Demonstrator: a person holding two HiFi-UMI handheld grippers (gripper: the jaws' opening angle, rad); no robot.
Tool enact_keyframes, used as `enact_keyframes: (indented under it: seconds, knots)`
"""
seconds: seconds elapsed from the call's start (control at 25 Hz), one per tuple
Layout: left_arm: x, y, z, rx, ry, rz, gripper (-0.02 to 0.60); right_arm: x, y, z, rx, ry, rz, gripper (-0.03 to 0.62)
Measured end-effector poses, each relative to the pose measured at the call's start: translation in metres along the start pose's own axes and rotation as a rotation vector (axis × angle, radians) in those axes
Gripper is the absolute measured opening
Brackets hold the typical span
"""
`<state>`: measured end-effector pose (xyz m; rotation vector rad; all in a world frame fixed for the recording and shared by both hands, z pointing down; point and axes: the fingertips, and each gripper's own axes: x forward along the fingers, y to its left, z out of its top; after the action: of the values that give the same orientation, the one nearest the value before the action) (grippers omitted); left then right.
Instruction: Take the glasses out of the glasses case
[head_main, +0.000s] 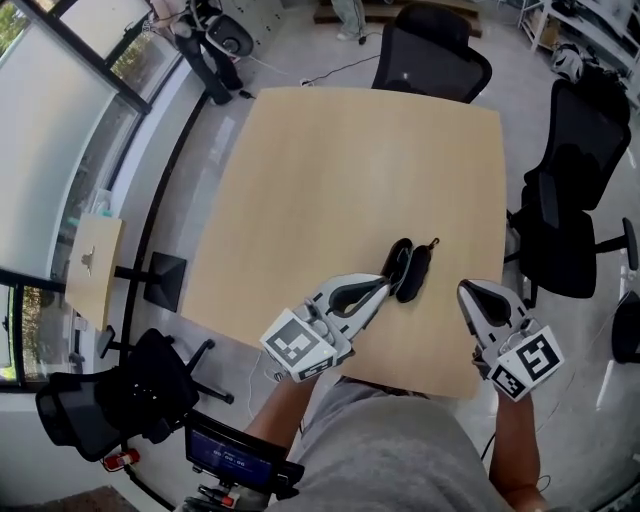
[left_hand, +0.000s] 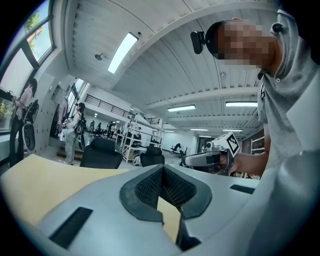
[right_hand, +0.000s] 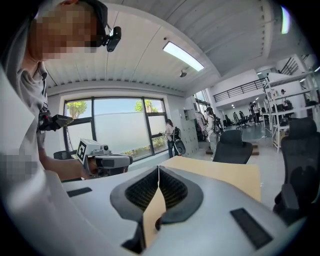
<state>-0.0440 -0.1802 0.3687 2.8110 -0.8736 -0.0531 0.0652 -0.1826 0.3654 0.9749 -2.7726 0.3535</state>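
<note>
Left gripper (head_main: 383, 286): jaws pressed together, nothing between them, only bare bench showing through the slot below the tips.
Left gripper, place: low over the near part of the bench, pointing toward the glasses case; tip just beside the case's near-left end, contact not clear from above.
Right gripper (head_main: 471, 291): jaws together as well, holding nothing; a sliver of bench visible under the closed tips.
Right gripper, place: near the bench's near-right corner, apart from the case and to its right.
Glasses case (head_main: 412, 268): black, lying on the bench between the two grippers, nearer the left one; two rounded dark halves side by side, a small loop at the far end.
Glasses: not to be told apart from the case in the head view.
Bench (head_main: 330, 170): pale wood, otherwise bare.
Chairs (head_main: 432, 55): black office chairs at the far edge and the right side.
</note>
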Motion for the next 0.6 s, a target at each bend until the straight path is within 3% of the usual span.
enact_keyframes:
  seconds: [0.24,0.6]
  knots:
    - [0.021,0.027,-0.030,-0.074,0.051,-0.025,0.006,0.042,-0.019,-0.023,0.029,0.068,0.014,0.009]
    - [0.050,0.054,-0.087,-0.280,0.115,-0.080,0.006,0.095,-0.042,-0.071,0.086,0.196,0.020,0.011]
